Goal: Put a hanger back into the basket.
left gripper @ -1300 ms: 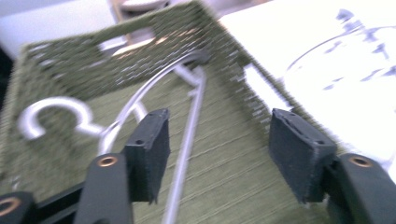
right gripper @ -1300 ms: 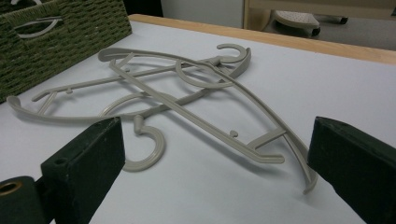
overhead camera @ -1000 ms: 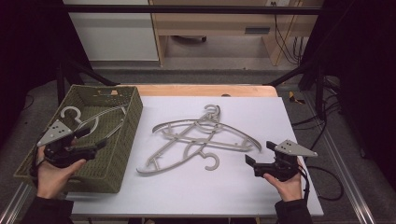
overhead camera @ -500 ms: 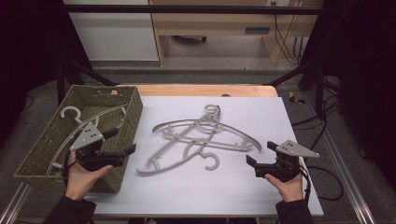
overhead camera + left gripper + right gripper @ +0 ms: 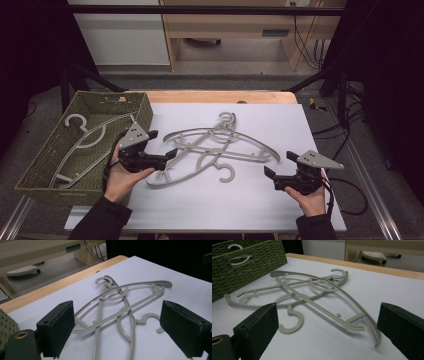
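While apparently empty, left gripper point(image 5: 169, 155) wide beside hangers point(image 5: 215, 150)

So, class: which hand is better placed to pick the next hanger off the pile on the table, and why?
Probably the left. Its tongs stand open right beside the hanger pile and next to the basket; the right tongs sit open, farther off.

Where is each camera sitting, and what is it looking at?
High view: sits above the person's side, looking forward and down on the table; both forearms, the left gripper and the right gripper show.
Left gripper view: rides on the left gripper, looking between its two open black jaws across the grey hangers.
Right gripper view: rides on the right gripper, looking between its open jaws toward the green basket.
Shared: all three see the hanger pile; the high and right gripper views both see the basket.
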Motion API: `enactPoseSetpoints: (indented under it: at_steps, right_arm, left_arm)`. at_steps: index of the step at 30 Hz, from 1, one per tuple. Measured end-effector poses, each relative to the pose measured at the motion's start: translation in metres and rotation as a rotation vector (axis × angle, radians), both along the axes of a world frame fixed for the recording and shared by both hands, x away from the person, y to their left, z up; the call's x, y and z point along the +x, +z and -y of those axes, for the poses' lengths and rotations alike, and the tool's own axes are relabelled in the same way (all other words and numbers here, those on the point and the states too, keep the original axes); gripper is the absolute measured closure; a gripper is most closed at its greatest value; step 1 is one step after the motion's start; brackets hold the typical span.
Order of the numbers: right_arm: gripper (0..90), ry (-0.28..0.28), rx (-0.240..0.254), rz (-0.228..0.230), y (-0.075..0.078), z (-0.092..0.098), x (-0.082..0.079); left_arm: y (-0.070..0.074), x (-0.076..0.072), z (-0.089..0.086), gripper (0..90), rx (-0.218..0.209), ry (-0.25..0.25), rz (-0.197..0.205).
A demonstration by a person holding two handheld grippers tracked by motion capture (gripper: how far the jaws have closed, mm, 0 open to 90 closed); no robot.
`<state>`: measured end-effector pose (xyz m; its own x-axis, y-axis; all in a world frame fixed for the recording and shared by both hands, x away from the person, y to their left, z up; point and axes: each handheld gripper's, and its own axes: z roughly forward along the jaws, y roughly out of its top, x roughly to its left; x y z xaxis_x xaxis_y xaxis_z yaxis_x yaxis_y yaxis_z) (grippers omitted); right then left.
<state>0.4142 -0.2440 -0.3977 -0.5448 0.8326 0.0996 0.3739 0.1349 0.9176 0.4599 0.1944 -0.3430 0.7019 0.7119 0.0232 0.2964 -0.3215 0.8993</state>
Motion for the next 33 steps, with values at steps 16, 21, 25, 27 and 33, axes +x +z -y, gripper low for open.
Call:
enactPoseSetpoints:
  at_steps: [16, 21, 25, 27, 33]
  right_arm:
    - [4.0, 0.01, -0.001, -0.003, -0.002, 0.0, 0.001]
    - [4.0, 0.011, -0.003, -0.008, -0.002, -0.001, 0.001]
    - [4.0, 0.014, 0.001, -0.007, -0.002, -0.001, 0.001]
    - [4.1, 0.017, 0.004, -0.007, -0.002, 0.0, 0.001]
    - [4.1, 0.015, 0.002, -0.005, -0.002, -0.001, 0.001]
  left_arm:
    - [-0.041, 0.075, 0.022, 16.0, 0.021, 0.123, -0.119]
    - [-0.049, 0.089, 0.029, 17.6, 0.036, 0.133, -0.127]
    - [-0.056, 0.101, 0.035, 19.9, 0.061, 0.135, -0.126]
    - [-0.06, 0.109, 0.038, 20.8, 0.084, 0.141, -0.131]
    - [-0.074, 0.125, 0.042, 26.6, 0.133, 0.145, -0.152]
